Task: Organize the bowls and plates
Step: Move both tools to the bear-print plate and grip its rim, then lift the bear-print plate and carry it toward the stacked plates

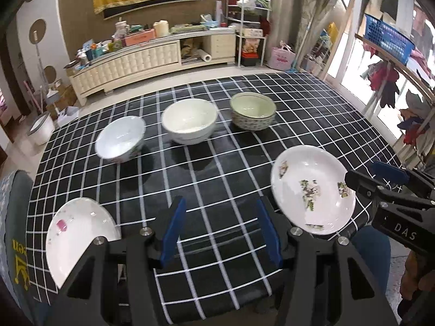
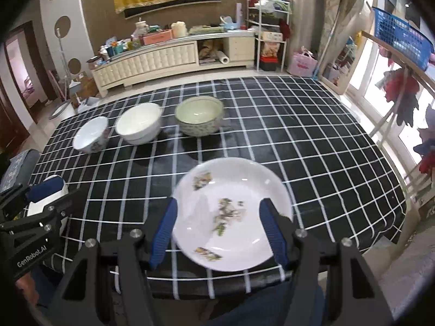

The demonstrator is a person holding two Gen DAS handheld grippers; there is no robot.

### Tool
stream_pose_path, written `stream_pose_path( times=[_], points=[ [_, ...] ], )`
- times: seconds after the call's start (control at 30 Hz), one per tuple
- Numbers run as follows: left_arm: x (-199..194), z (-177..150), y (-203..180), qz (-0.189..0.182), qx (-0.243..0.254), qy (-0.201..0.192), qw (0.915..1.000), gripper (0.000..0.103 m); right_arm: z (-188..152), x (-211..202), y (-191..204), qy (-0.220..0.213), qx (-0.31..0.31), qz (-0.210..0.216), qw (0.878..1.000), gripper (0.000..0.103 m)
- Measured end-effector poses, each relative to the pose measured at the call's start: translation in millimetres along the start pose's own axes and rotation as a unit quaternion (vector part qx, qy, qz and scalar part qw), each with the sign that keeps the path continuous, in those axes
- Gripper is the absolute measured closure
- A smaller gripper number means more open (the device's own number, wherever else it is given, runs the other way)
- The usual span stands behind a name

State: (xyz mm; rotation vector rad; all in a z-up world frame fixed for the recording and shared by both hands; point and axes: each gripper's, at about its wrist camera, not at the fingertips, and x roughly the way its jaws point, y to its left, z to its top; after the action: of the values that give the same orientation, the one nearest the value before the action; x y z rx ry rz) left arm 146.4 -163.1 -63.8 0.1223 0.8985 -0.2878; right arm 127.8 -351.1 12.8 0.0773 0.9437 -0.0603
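Observation:
Three bowls stand in a row on the checked tablecloth (image 1: 217,179): a small white flowered bowl (image 1: 120,139), a plain white bowl (image 1: 189,121) and a green patterned bowl (image 1: 252,110). A white plate with flower prints (image 1: 312,188) lies at the near right, a white plate with a pink mark (image 1: 77,233) at the near left. My left gripper (image 1: 221,236) is open above the cloth between the plates. My right gripper (image 2: 220,233) is open, its fingers either side of the flowered plate (image 2: 231,212), above its near half.
A chair back (image 1: 13,231) stands at the table's near left corner. A cream sideboard (image 1: 152,59) with clutter lines the far wall. A clothes rack (image 1: 402,81) and a blue basket (image 1: 388,36) stand to the right of the table.

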Motion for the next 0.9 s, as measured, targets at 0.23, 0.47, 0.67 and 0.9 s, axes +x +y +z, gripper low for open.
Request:
stream_pose_path(
  times=[0.23,0.47,0.67,0.9],
  points=[
    [34,12,-33,-0.006,0.022,0.027,0.9994,0.052,-4,26,-37,0.033,0.013,-0.019,0.999,0.036],
    [70,13,-55,-0.009,0.031,0.059,0.9977,0.052,-12,54,-66,0.061,0.037,-0.021,0.997,0.036],
    [97,13,-73,-0.014,0.048,0.083,0.9953,0.052,-13,66,-86,0.072,0.050,-0.021,0.996,0.036],
    [122,12,-79,-0.012,0.047,0.106,0.9932,0.052,-15,85,-96,0.091,0.053,-0.020,0.994,0.036]
  ],
)
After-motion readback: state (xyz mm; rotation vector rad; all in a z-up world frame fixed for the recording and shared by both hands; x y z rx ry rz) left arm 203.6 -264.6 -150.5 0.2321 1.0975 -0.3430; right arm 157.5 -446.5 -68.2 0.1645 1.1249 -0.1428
